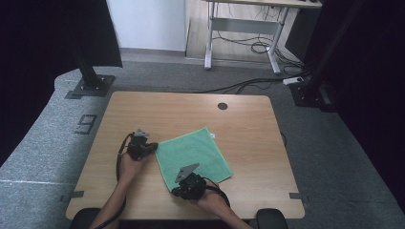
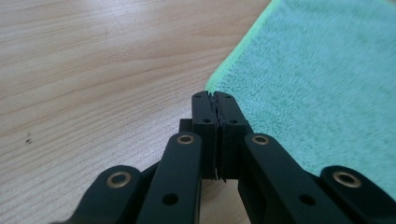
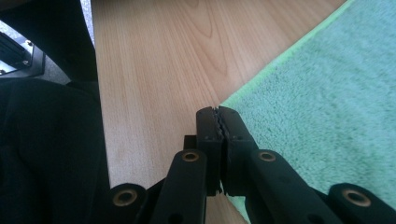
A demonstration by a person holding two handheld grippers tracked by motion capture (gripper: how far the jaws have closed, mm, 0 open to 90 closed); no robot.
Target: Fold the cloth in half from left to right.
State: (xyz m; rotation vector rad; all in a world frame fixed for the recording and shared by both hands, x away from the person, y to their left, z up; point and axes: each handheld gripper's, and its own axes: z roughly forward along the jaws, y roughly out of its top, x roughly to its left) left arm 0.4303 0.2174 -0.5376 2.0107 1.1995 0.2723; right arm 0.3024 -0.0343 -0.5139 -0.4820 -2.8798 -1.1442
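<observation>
A green cloth [image 1: 193,152] lies flat on the wooden table [image 1: 248,129], turned like a diamond. My left gripper [image 1: 154,147] sits at the cloth's left corner. In the left gripper view its jaws [image 2: 214,95] are pressed together with the corner of the cloth [image 2: 317,79] pinched at their tips. My right gripper [image 1: 175,191] sits at the cloth's near corner, close to the table's front edge. In the right gripper view its jaws [image 3: 217,110] are closed the same way on the tip of the cloth [image 3: 327,112].
A round black cable hole [image 1: 222,106] sits at the table's far middle. Black frame posts [image 1: 90,78] stand on the carpet beyond the table's far corners. In the right gripper view the table's edge and dark fabric [image 3: 46,149] lie to the left.
</observation>
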